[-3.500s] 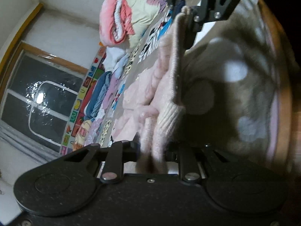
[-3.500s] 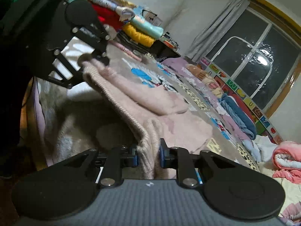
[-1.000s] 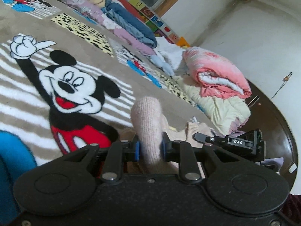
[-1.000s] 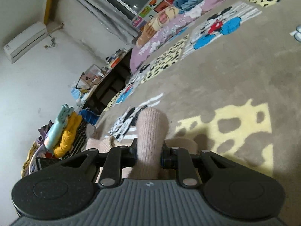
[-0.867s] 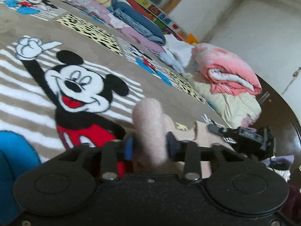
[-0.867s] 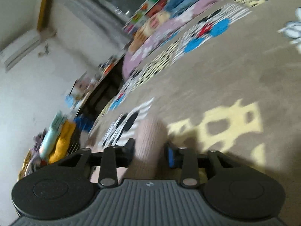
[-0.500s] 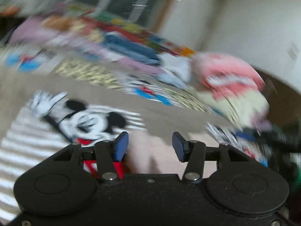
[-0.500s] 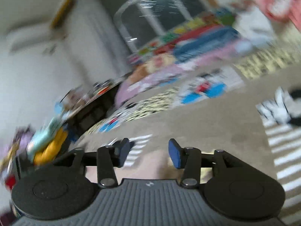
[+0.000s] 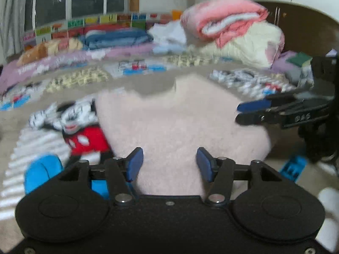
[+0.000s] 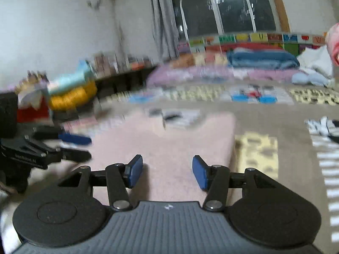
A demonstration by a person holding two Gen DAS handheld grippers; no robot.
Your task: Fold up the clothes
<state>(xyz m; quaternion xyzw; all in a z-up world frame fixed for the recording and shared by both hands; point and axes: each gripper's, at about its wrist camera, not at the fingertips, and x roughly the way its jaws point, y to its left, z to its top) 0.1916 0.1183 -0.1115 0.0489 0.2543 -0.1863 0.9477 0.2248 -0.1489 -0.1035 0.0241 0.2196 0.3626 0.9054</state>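
Pink sweater [image 9: 180,127] flat beneath both empty, parted grippers.

Bare patterned tan blanket [image 10: 264,114] lies open beyond the flat pink fuzzy sweater [image 9: 175,118]; stacked bedding [image 9: 233,29] blocks the far edge.

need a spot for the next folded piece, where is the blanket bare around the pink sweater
Bare blanket lies right of the pink sweater, out to the yellow spotted patch, and beyond its far edge. Crowded: clothes heaped along the window side, and the stack to the left.
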